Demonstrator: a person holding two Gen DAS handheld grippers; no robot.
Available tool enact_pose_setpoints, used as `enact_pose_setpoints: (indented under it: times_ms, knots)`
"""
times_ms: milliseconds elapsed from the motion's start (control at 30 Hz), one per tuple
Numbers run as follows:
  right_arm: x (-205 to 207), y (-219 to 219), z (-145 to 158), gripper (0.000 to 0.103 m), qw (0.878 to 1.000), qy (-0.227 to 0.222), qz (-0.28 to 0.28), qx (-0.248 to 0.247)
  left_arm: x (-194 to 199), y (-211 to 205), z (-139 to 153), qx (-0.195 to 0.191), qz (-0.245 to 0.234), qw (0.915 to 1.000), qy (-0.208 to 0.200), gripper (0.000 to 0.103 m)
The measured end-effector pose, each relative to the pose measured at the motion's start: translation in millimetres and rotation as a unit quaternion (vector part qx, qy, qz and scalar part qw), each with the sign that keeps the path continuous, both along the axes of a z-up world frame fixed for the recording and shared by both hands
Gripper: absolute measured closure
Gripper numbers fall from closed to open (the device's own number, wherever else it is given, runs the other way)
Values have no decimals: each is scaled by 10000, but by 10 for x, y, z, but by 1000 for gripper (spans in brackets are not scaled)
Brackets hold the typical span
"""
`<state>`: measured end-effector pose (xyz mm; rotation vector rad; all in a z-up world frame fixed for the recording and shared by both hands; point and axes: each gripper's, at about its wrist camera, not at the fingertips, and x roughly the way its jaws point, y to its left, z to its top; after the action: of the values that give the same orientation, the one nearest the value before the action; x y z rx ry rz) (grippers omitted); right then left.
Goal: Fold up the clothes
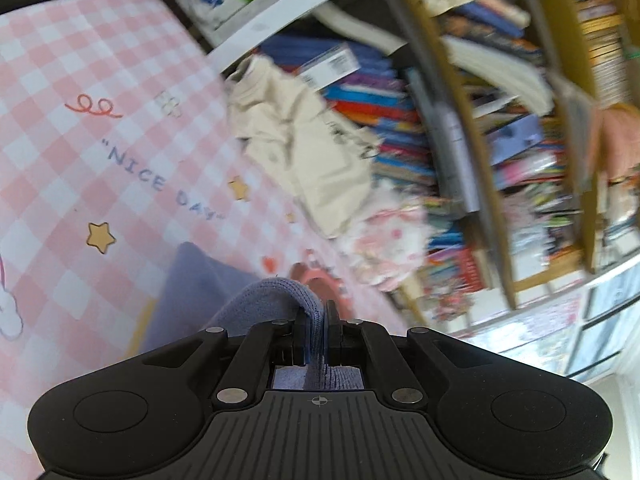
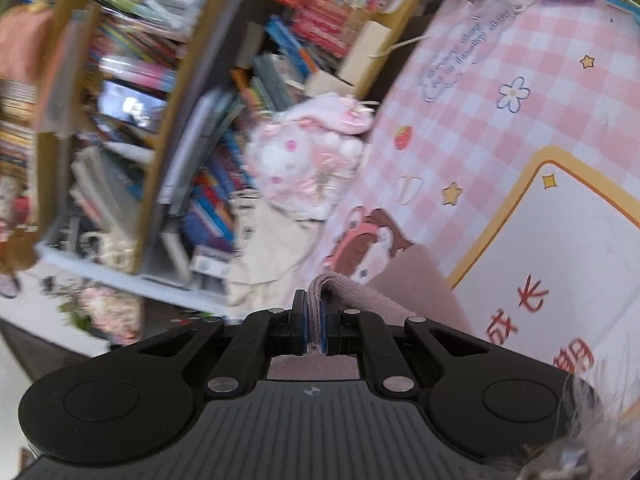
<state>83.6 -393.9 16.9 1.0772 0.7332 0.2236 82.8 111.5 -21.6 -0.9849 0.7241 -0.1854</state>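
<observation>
Left wrist view: sits right behind the left gripper (image 1: 318, 322), tilted, looking low and close across the pink checked mat (image 1: 80, 120) toward the bookshelf (image 1: 460, 140). Right wrist view: same deal behind the right gripper (image 2: 316, 316), tilted the other way, just above the mat. Shared in both: mat, cream garment (image 1: 304, 148), pink plush bundle (image 1: 384, 240), blurry shelves of books.

Pink checkered mat (image 1: 80, 80): cream garment (image 1: 304, 148), pink plush (image 2: 312, 160) at edge.
</observation>
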Motion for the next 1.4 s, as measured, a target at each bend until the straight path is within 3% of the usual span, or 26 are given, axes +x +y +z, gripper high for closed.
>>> enact_pose_setpoints:
  times_ms: [167, 233, 267, 300, 367, 433, 533, 667, 700, 733, 767, 800, 833, 900, 1000, 1100, 1167, 1267, 1400]
  knots:
    - [234, 116, -228, 93, 9986, 330, -102, -393, 205, 65, -279, 100, -63, 9985, 526, 97]
    - [301, 146, -305, 85, 9975, 416, -169, -544, 270, 85, -340, 311, -64, 9965, 771, 87]
    - [323, 150, -309, 70, 9968, 381, -194, -683, 301, 92, -350, 485, -68, 9946, 912, 80]
    - [342, 149, -299, 62, 9957, 315, -216, -845, 320, 86, -312, 805, -105, 9913, 1033, 67]
    - [344, 168, -204, 59, 9903, 67, -112, -1385, 308, 48, -162, 1575, -244, 9824, 975, 54]
    - [322, 225, -102, 59, 9786, -139, 182, -2045, 206, 3, -15, 2172, -489, 9739, 449, 38]
    - [283, 419, -79, 59, 9456, -241, 789, -3147, 120, -59, 14, 2664, -915, 9595, -47, 40]
    - [298, 683, -270, 62, 9024, -163, 1248, -4122, 228, -188, -141, 3072, -1201, 9440, 51, 41]
    - [327, 714, -323, 63, 8987, -123, 1253, -4201, 259, -218, -174, 3137, -1243, 9413, 65, 44]
    - [360, 736, -374, 67, 8976, -82, 1243, -4229, 292, -249, -199, 3166, -1329, 9392, 85, 53]
    - [386, 745, -405, 86, 9002, -55, 1269, -4166, 325, -280, -224, 3194, -1415, 9369, 105, 64]
    - [409, 749, -429, 96, 9041, -34, 1308, -4068, 359, -311, -249, 3222, -1501, 9346, 125, 96]
    - [393, 740, -402, 96, 9084, -111, 1262, -3985, 370, -333, -250, 3227, -1554, 9336, 91, 98]
    - [323, 685, -300, 96, 9197, -334, 1037, -3772, 312, -327, -163, 3124, -1489, 9381, -149, 98]
    - [238, 553, -176, 96, 9369, -518, 573, -3408, 284, -193, -117, 2833, -1136, 9522, -144, 98]
    - [419, 563, -445, 96, 9323, -36, 674, -3554, 427, -136, -353, 2805, -1226, 9516, 288, 98]
    - [531, 599, -634, 96, 9274, 258, 804, -3644, 422, -150, -340, 2910, -1252, 9483, 217, 97]
    - [525, 635, -609, 95, 9246, 131, 836, -3714, 416, -172, -320, 3066, -1291, 9430, 111, 93]
    - [527, 690, -546, 88, 9125, -25, 939, -3982, 450, -224, -262, 3334, -1274, 9341, -85, 69]
